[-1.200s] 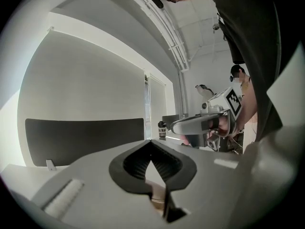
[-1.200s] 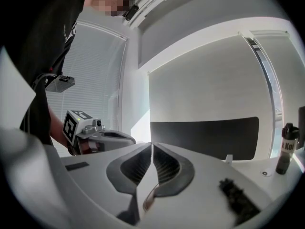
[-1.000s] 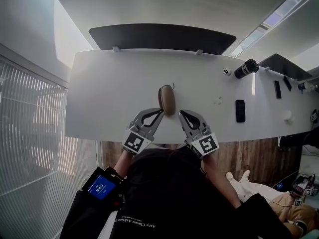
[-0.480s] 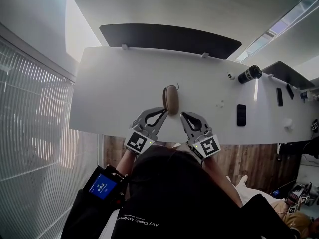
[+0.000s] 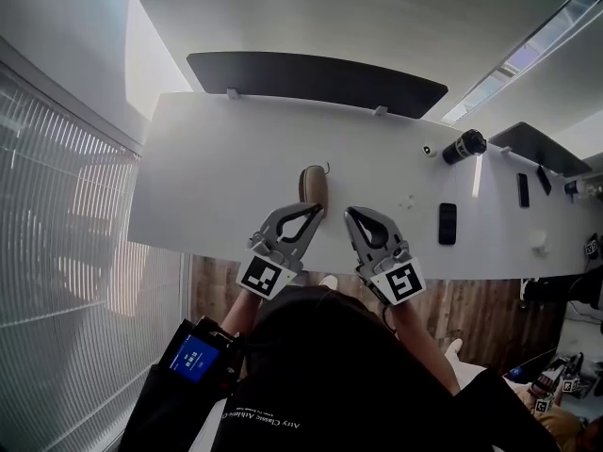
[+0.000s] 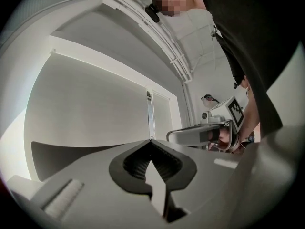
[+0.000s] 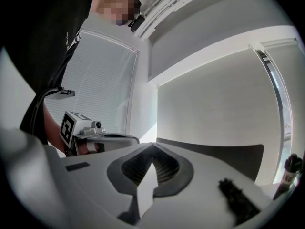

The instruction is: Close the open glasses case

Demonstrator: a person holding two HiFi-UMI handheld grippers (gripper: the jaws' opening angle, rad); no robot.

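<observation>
blinds (image 5: 57, 252): one set, far left, off the bench (image 5: 217, 177); nothing to do with the task.

left tool (image 5: 317, 211): clenched, pads pressed together, nothing between them. You hold it level, with its tip at the near end of the case. My judgement is that it's kept empty and clear so it won't drag the lid open.

glasses case (image 5: 314, 188): one, brown, oval. It lies on the bench near the near edge, ahead of you, just far of the left tool's tip and a little left of the right tool. It reads as a single rounded shell with no lid standing up, so it looks shut and the task looks done.

right tool (image 5: 350, 214): clenched and empty too, level, beside its twin, tip apart from the case. The two flank the case's near end, probably the stance you pressed from.

dark flat slab (image 5: 448, 223): one, right of the right tool, well clear.

black cylinder (image 5: 465, 145): one, far right.

count: two tools, one case, one slab, one cylinder.
</observation>
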